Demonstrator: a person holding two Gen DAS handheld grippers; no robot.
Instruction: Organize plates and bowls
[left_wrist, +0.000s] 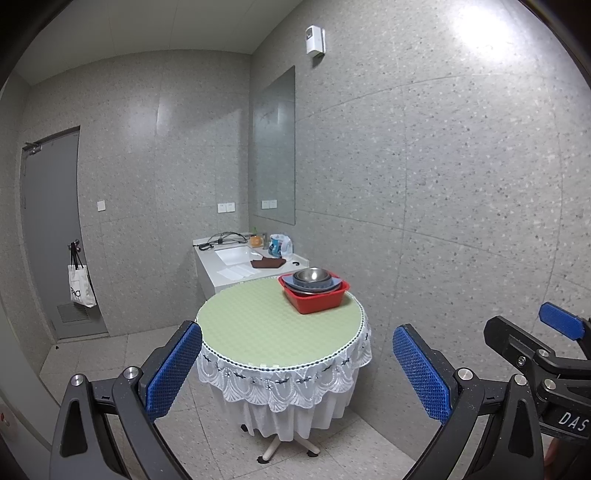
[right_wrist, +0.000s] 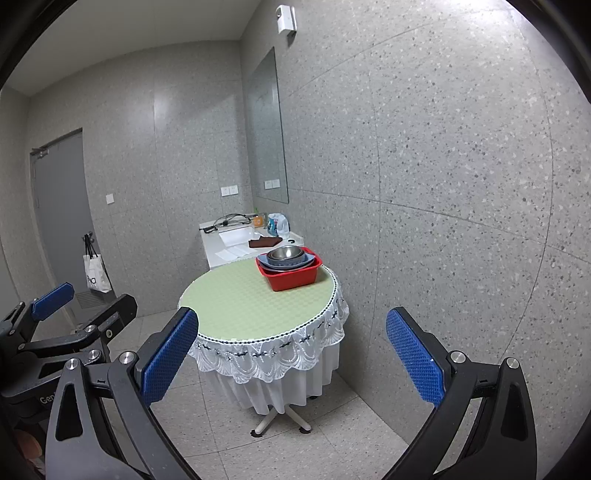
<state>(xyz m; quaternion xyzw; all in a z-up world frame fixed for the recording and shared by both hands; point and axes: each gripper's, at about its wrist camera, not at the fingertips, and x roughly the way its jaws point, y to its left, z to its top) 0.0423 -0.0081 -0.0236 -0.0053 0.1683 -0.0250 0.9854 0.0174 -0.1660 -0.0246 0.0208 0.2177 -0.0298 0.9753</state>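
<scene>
Both held wide apart and empty: left gripper (left_wrist: 297, 365), right gripper (right_wrist: 291, 354), well short of red basin (left_wrist: 317, 299) with stacked metal bowls (left_wrist: 312, 275) on round surface (left_wrist: 258, 325).

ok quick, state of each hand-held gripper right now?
Left hand-held gripper: open, holding nothing, short of the table.
Right hand-held gripper: open, holding nothing, also short of the table.

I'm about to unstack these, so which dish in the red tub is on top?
The shiny steel bowl, sitting uppermost; the blue-grey dishes lie beneath it in the red tub.
</scene>
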